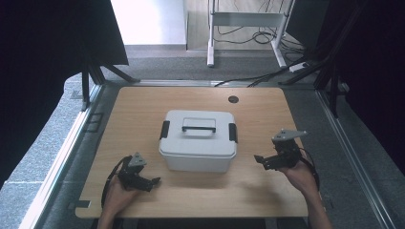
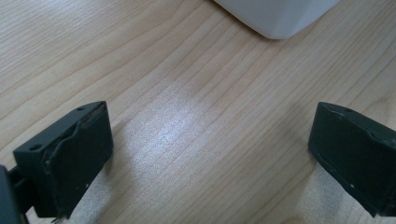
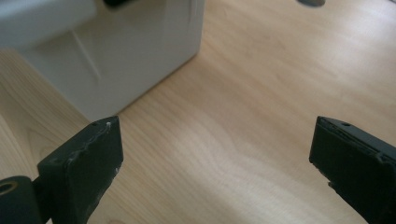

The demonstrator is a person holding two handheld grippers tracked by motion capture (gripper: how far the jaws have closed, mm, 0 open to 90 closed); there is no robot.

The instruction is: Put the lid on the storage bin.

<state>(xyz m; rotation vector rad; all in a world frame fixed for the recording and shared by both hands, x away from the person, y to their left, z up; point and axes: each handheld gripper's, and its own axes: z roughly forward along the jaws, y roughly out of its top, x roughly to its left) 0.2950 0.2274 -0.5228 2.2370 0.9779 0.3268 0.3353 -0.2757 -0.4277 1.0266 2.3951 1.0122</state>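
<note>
Centrally, one box [image 1: 198,140]: grey-white, lidded, with one dark-edged handle [image 1: 198,125] on top and two black latches [image 1: 164,130], one at each short side. It stands in the middle of the tabletop [image 1: 143,102], upright, lid on.

Tabletop: one, pale wood, with one round black grommet [image 1: 233,99] above the box, toward the upper centre of the high view.

Left gripper [image 1: 154,182]: one, lower left of the high view, held in a hand [image 1: 117,195], jaws wide with only bare wood between them; a corner of the box [image 2: 280,18] sits at the upper right of its own view, well apart.

Right gripper [image 1: 260,161]: one, lower right, jaws wide and holding nothing; the box wall [image 3: 116,60] fills the upper left of its own view, near but not touching.

Nothing stands between either gripper and the box.

Surroundings: one white frame [image 1: 246,21] with loose cables [image 1: 253,38] on the floor, upper centre; dark curtains [image 1: 43,57] at the upper left and right.
</note>
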